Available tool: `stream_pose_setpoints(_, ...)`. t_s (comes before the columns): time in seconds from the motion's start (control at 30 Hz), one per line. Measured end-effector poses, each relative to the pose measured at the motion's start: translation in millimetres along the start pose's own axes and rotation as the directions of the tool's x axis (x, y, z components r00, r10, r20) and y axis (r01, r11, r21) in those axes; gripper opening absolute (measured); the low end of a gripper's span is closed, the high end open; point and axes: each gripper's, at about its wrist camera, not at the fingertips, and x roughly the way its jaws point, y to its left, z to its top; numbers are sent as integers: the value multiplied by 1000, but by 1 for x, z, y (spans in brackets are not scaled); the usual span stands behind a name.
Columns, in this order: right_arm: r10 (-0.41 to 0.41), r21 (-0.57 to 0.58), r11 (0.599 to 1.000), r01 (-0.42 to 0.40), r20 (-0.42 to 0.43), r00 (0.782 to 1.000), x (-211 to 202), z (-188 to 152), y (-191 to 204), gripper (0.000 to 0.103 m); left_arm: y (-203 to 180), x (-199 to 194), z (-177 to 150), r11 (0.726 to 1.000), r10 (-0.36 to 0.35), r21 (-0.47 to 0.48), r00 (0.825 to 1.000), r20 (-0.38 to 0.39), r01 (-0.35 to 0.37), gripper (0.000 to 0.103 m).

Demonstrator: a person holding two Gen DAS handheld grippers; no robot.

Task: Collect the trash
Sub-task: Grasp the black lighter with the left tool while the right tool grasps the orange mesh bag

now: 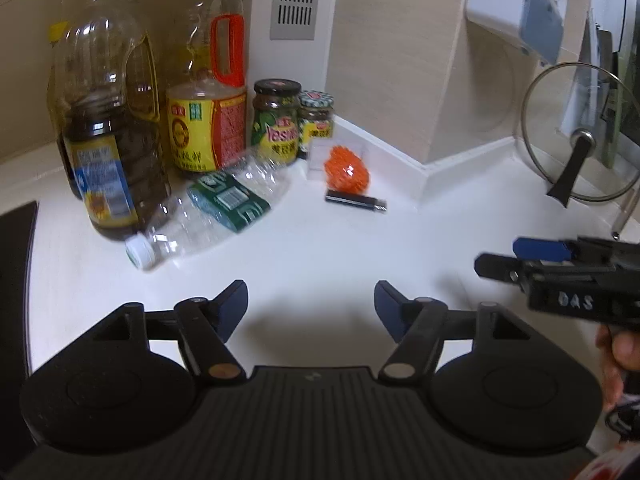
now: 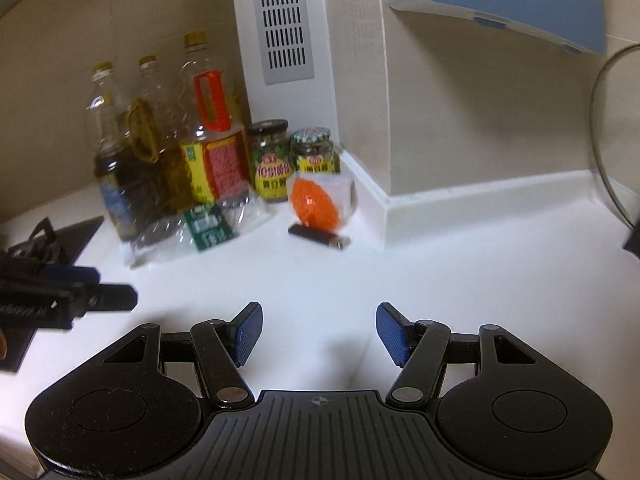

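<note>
We found both grippers empty above the white worktop [image 1: 320, 240]. The left gripper [image 1: 311, 306] had its jaws apart with nothing between them; the right gripper [image 2: 319, 328] likewise stood apart and bare. The likely trash, a crushed clear plastic bottle [image 1: 208, 212] with a green label, lay on its side against the standing oil bottles [image 1: 108, 128], well ahead of both grippers. An orange mesh object [image 1: 347, 170] and a small dark stick [image 1: 356, 201] lay near the jars [image 1: 276, 120]. We judged collection not begun here: nothing was grasped, and no bin was in view.
</note>
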Motion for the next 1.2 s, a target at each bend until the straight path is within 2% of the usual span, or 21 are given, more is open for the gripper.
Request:
stream_pose_setpoints(0.4, -73, -11, 997, 73, 11, 997, 120, 55, 11, 63, 40, 80, 61, 994, -62, 92, 998, 25, 59, 69)
stream_pose_setpoints(0.67, -124, -110, 986, 123, -6, 992, 193, 71, 22, 63, 54, 116, 78, 988, -86, 132, 996, 24, 82, 71)
stream_pose_setpoints(0.7, -138, -120, 983, 136, -8, 990, 198, 71, 23, 59, 55, 118, 79, 987, -89, 135, 996, 22, 85, 71)
stream_pose_setpoints(0.73, -145, -127, 982, 142, -16, 989, 201, 71, 22, 34, 55, 119, 79, 987, -90, 139, 996, 21, 87, 72)
stream_pose_setpoints(0.87, -151, -104, 983, 150, -6, 989, 184, 72, 18, 34, 53, 124, 78, 984, -121, 131, 993, 19, 117, 81)
stream_pose_setpoints(0.97, -186, -77, 979, 186, 12, 982, 152, 69, 11, 34, 43, 132, 78, 980, -154, 128, 988, 12, 151, 82)
stream_pose_setpoints(1.13, -282, 4, 959, 282, 8, 959, 99, 51, -16, 34, 9, 154, 75, 973, -187, 142, 982, 14, 183, 95)
stream_pose_setpoints(1.2, -308, 29, 951, 308, -7, 951, 88, 45, -30, 34, -7, 166, 72, 969, -190, 164, 982, 7, 187, 96)
